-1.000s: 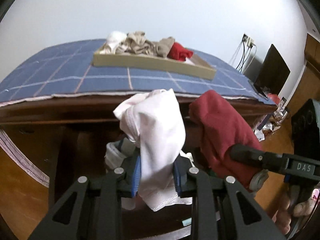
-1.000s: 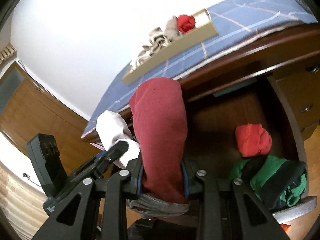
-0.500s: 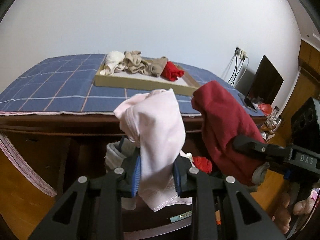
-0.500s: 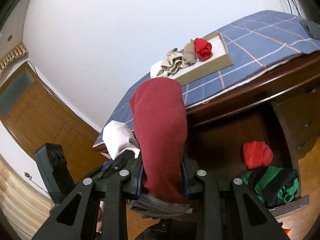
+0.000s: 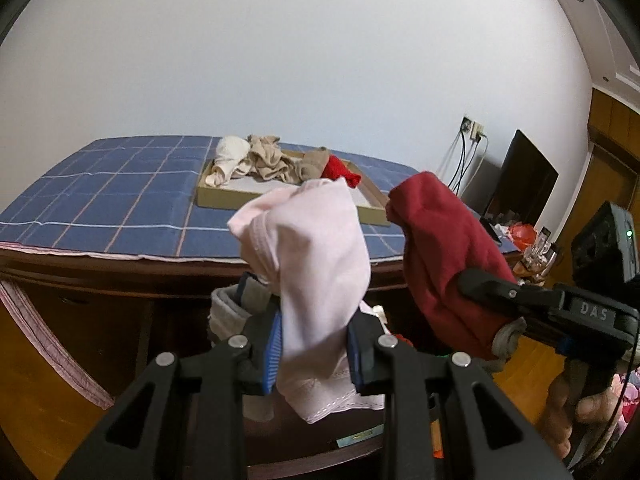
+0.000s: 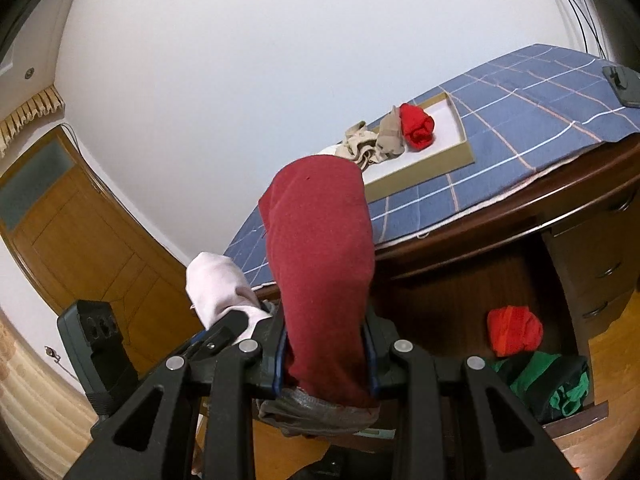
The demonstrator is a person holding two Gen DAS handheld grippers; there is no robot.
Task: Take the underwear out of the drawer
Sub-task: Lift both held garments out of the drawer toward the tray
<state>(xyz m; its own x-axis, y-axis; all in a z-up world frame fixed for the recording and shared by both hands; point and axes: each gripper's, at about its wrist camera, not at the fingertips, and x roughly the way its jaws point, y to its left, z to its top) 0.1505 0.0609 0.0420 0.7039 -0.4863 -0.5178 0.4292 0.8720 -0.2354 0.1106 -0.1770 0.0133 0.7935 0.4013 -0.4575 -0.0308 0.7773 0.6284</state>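
Note:
My left gripper [image 5: 314, 350] is shut on pale pink underwear [image 5: 316, 264], held up in front of the desk. My right gripper [image 6: 325, 354] is shut on dark red underwear [image 6: 324, 264], which also shows in the left wrist view [image 5: 444, 256] beside the pink piece. The open drawer [image 6: 576, 420] below the desk holds a bright red piece [image 6: 514, 330] and green and black clothes [image 6: 548, 384]. A shallow cardboard tray [image 5: 224, 200] on the desk holds white, beige and red underwear [image 5: 340, 170].
The desk top carries a blue checked cloth [image 5: 116, 196]. A dark phone [image 6: 622, 84] lies on the cloth at the far right. A wooden door [image 6: 80, 240] stands left. A black monitor [image 5: 520, 184] and wall cables [image 5: 464, 152] are at the right.
Both grippers have risen with their underwear, from drawer level to above the desk's edge. The tray's inside now shows from above.

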